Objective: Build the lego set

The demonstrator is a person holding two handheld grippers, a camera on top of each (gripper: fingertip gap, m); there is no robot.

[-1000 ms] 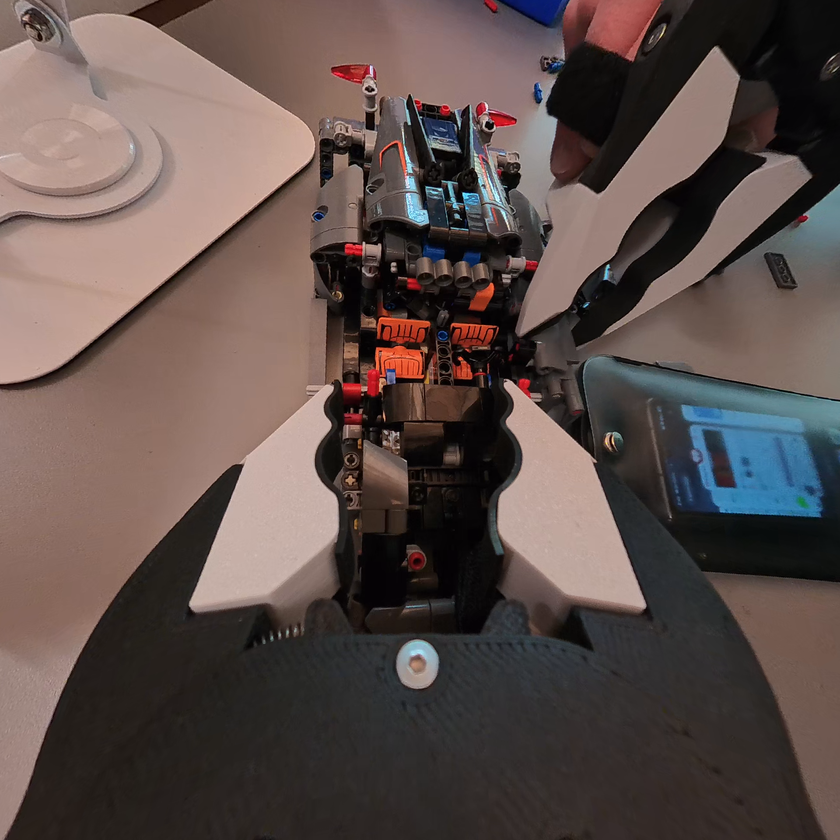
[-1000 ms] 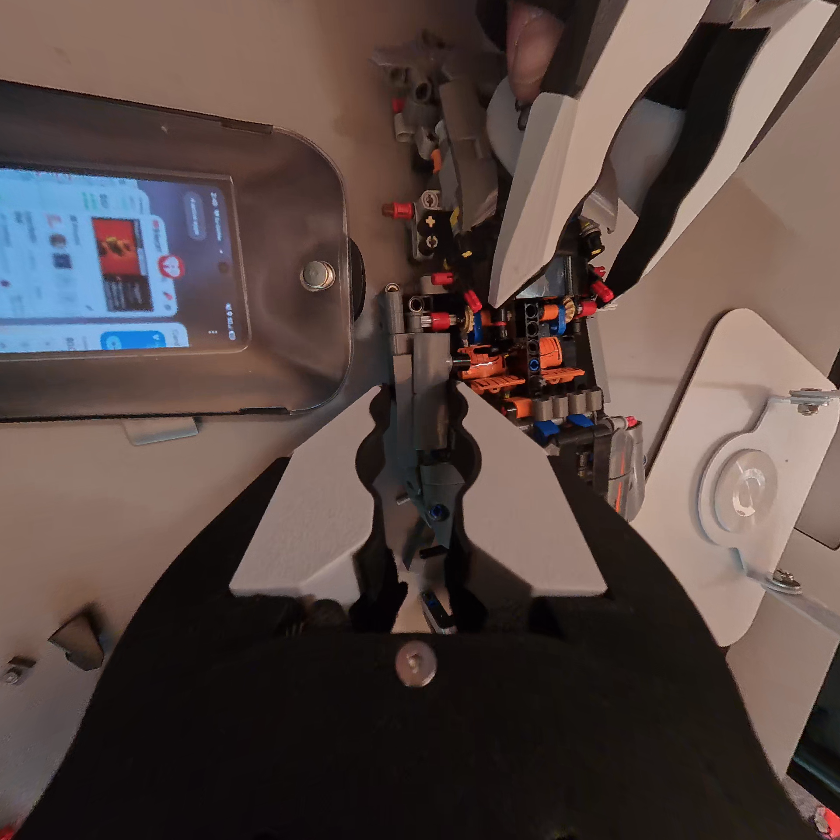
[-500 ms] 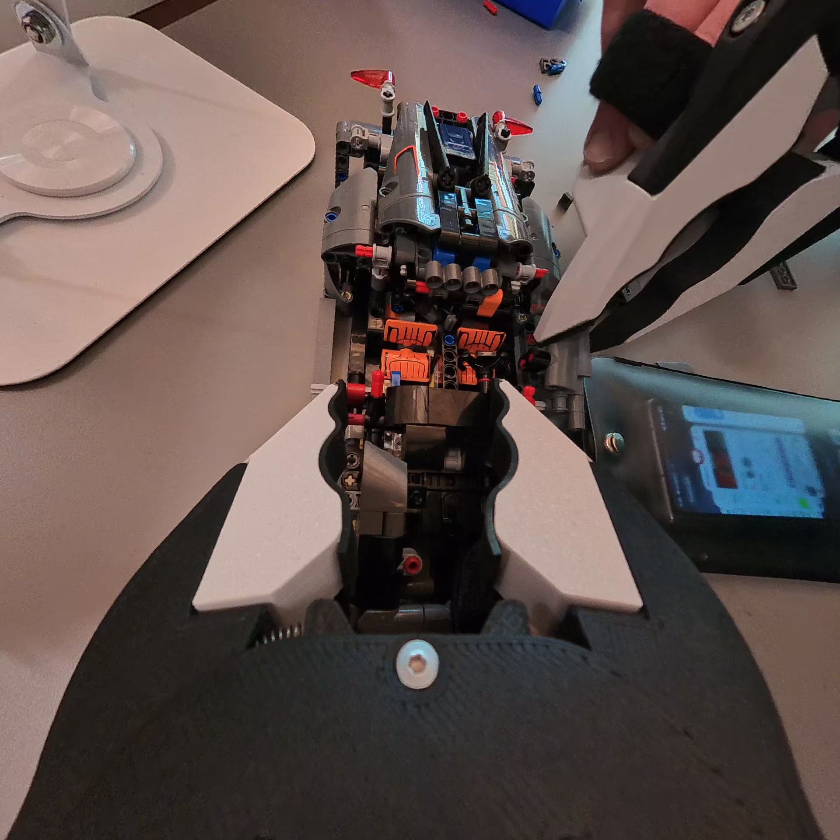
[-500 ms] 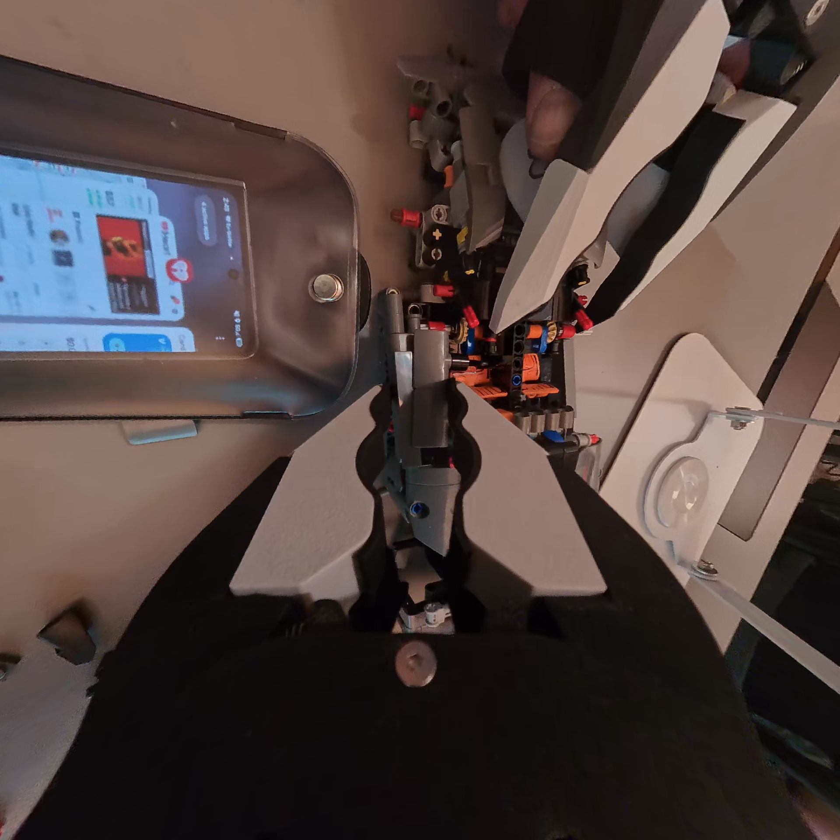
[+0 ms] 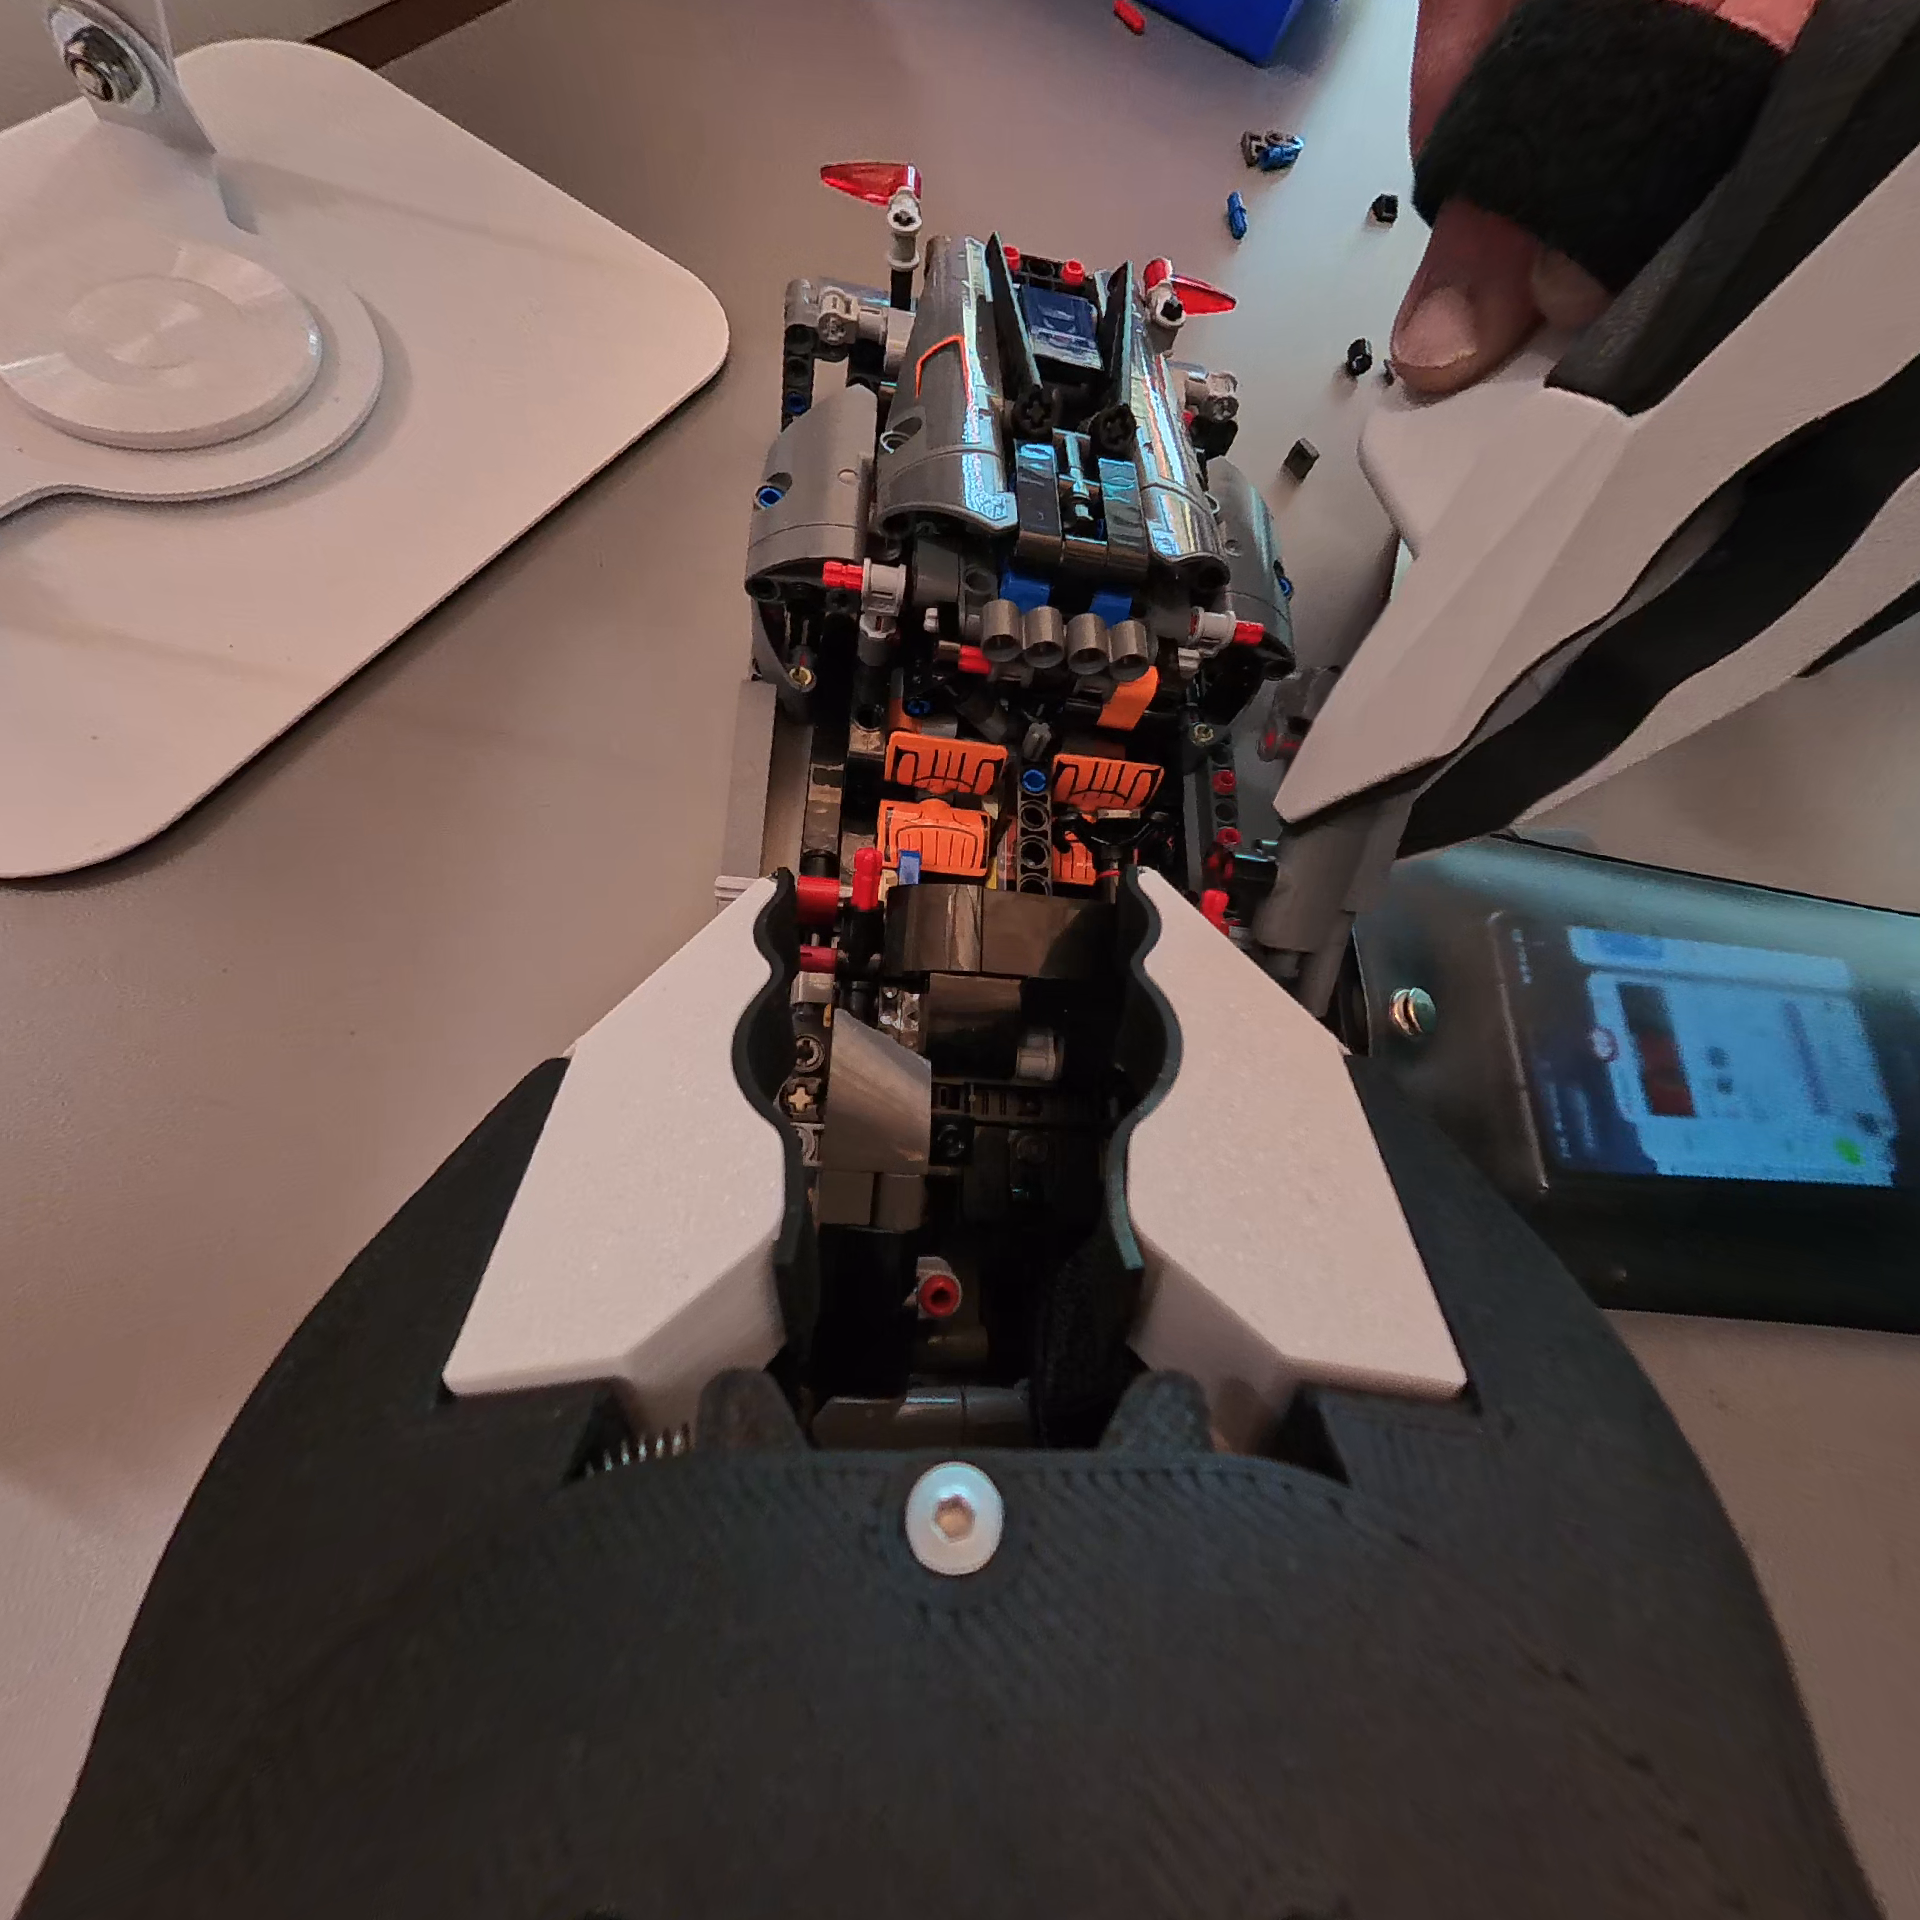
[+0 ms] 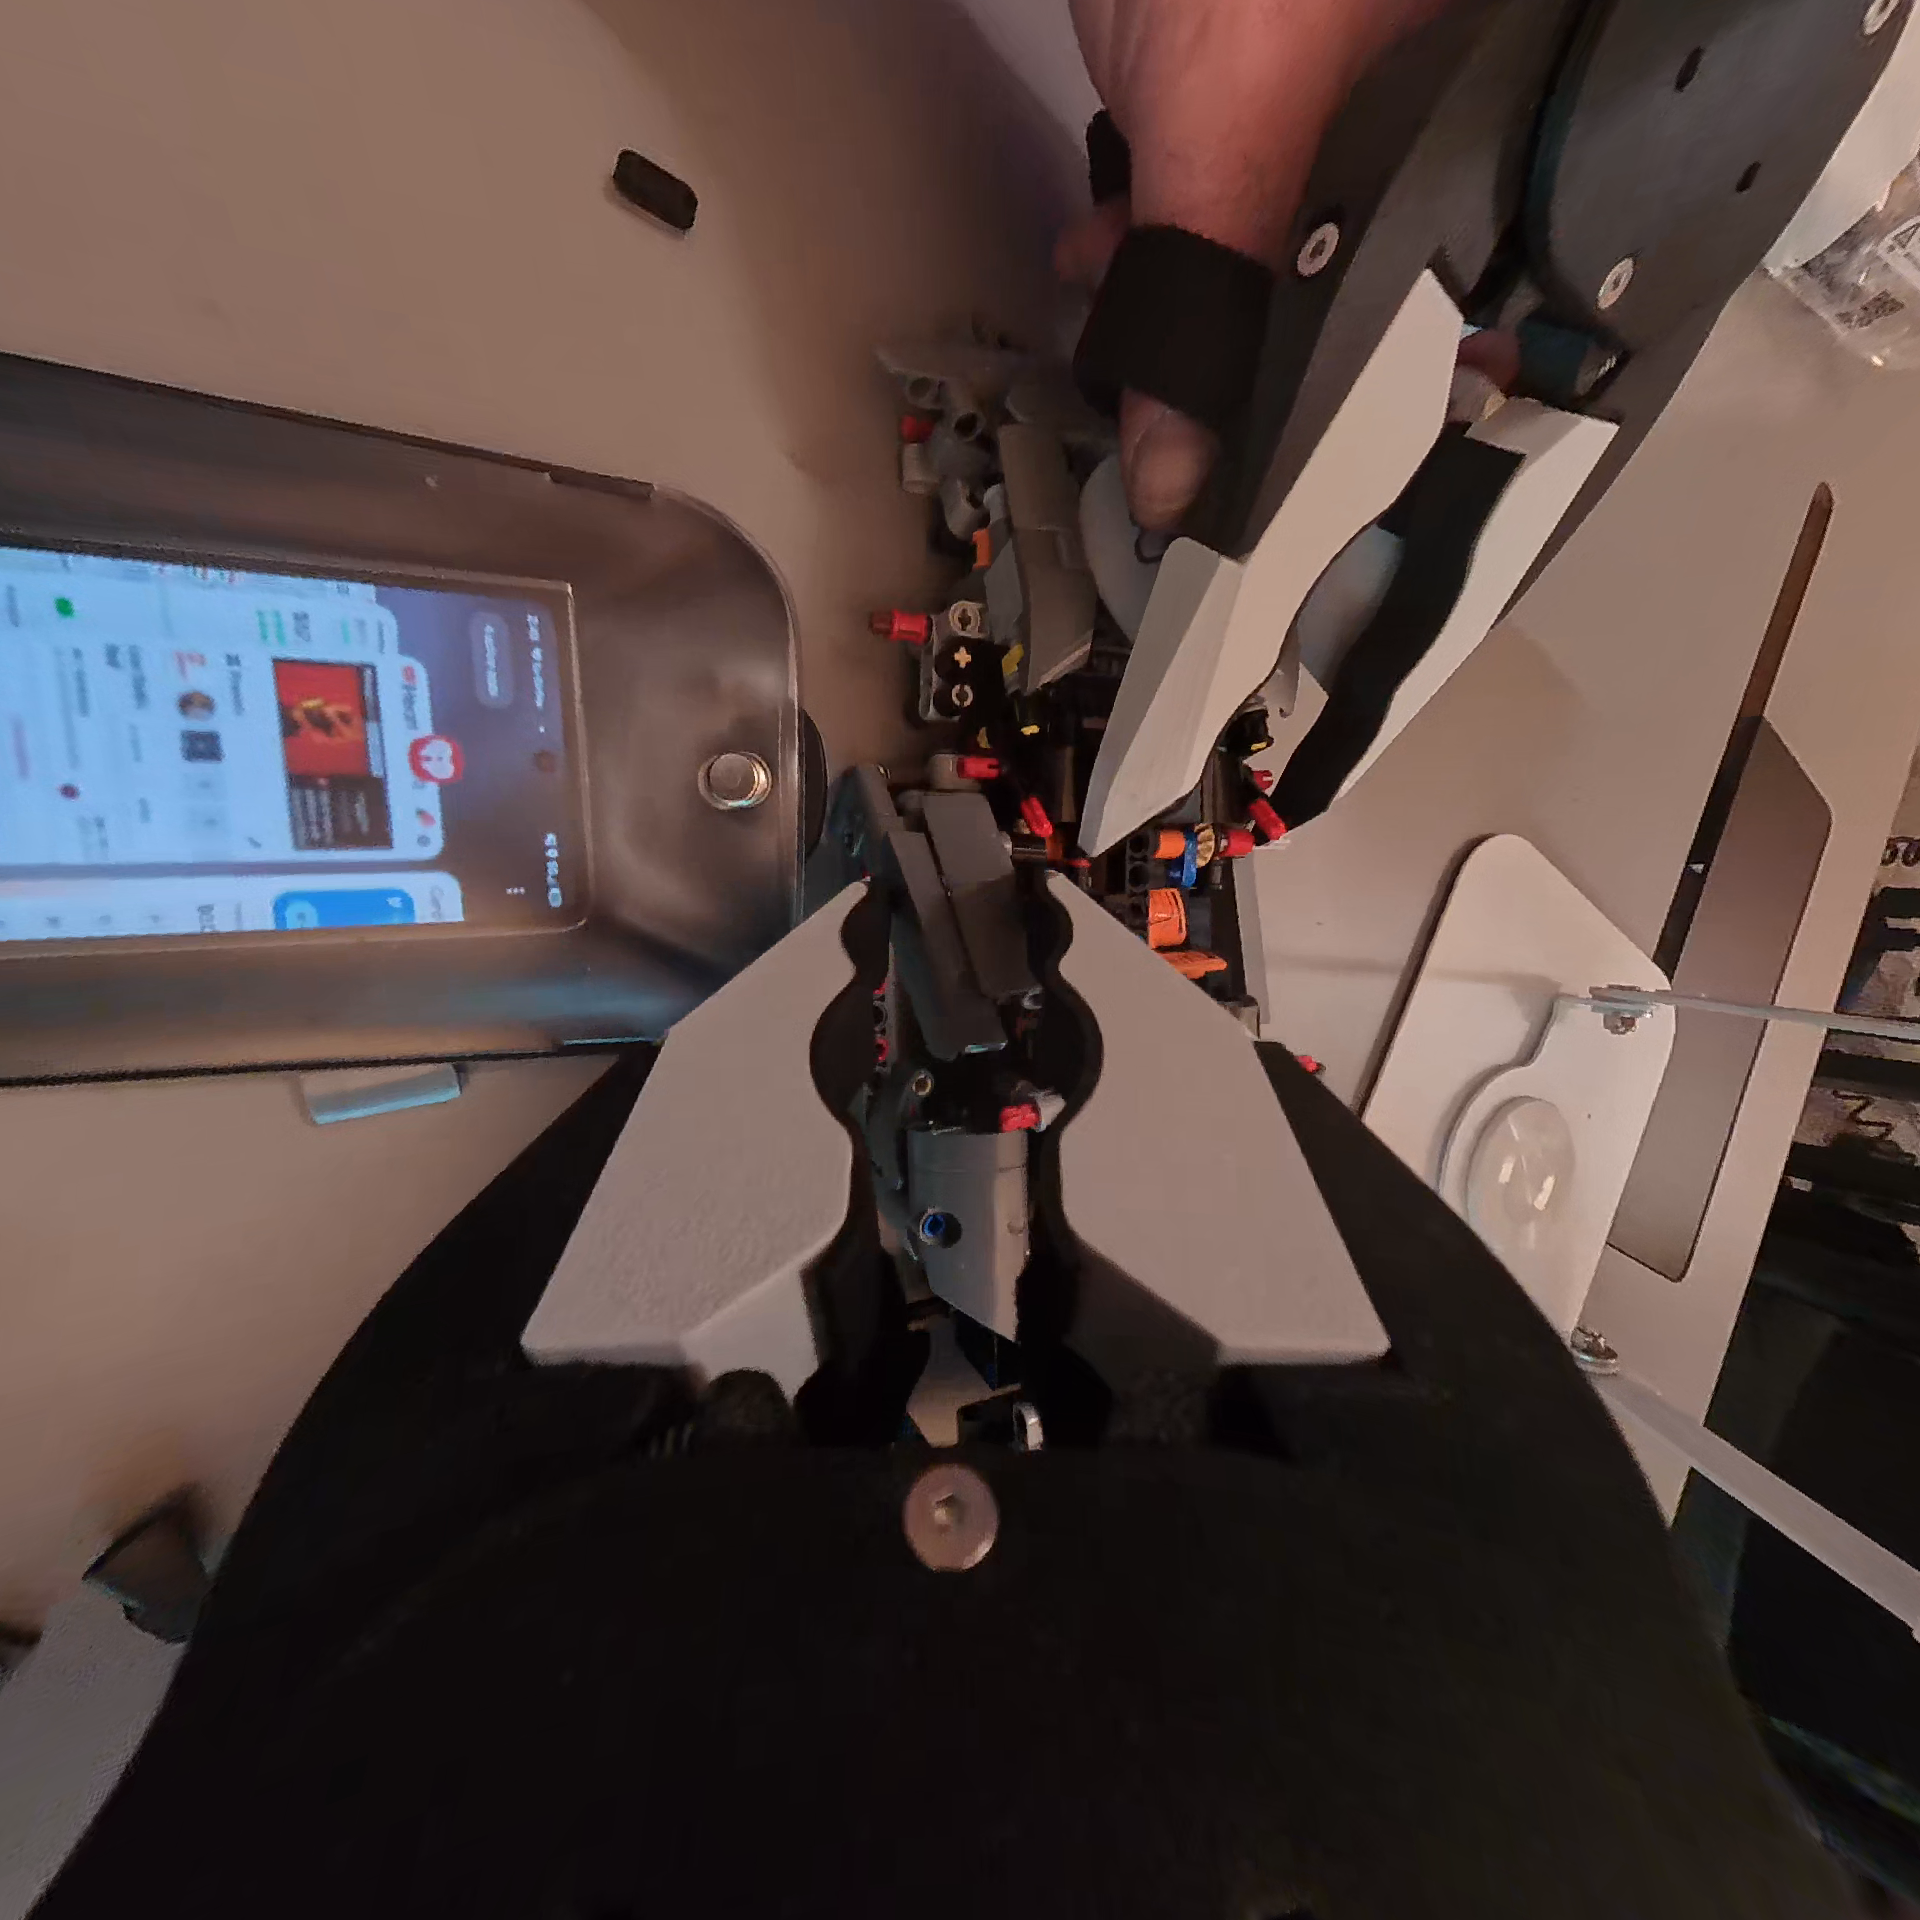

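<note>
While the white stand base is sitting well clear at far left, the left gripper is clamping the near end of the lego car, its 2 jaws closed against the dark bodywork. Compared with 1 second ago, the right gripper is drawing back with a grey side panel pinched in its closed jaws, suggesting a refit. Bare tabletop is offering room on the left; the phone holder is crowding the car's right flank.
</note>
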